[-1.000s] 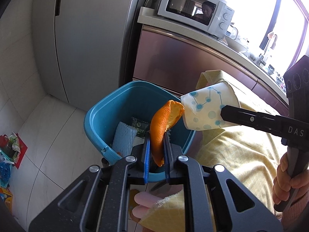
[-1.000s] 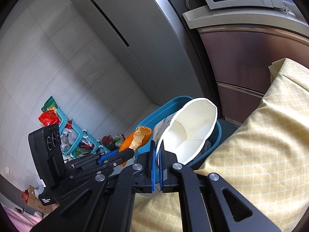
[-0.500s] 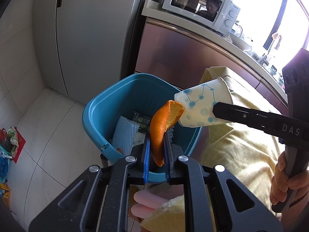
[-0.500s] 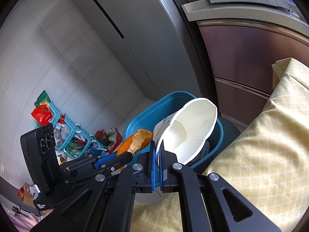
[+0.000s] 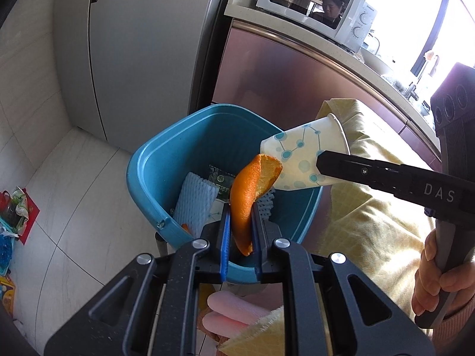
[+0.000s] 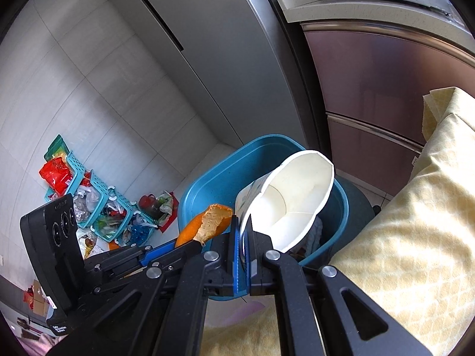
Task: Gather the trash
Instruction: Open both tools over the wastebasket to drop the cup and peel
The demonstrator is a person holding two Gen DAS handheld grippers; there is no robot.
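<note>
Room: a kitchen with pale floor tiles (image 5: 74, 213), a grey refrigerator (image 5: 142, 53) and a white microwave (image 5: 314, 6) on a counter above reddish-brown cabinet fronts (image 5: 282, 80).
Left gripper (image 5: 240, 222): its two fingers are pinched on an orange peel (image 5: 246, 195), which stands upright between the blue pads with its curled top rising past the fingertips.
Right gripper (image 6: 243, 237): its fingers are pressed together on the rim wall of a paper cup (image 6: 294, 195); the cup's open mouth faces the right wrist camera, its white inside bare.
Cup seen from the left: white with a teal dot-and-line print (image 5: 305, 154), lying on its side just beyond the peel's tip, its base end touching or nearly touching the peel.
Trash bin (image 5: 148, 175): a blue plastic tub directly ahead of and below both sets of fingertips; peel and cup hang over its opening.
Inside the bin: a blue foam fruit net (image 5: 193, 201) and a dark printed wrapper (image 5: 219, 179) lie on the bottom.
Right of the fingers: a yellow patterned tablecloth (image 6: 415, 222).
Far left on the floor: teal baskets (image 6: 98, 195) stuffed with bags and packets.
</note>
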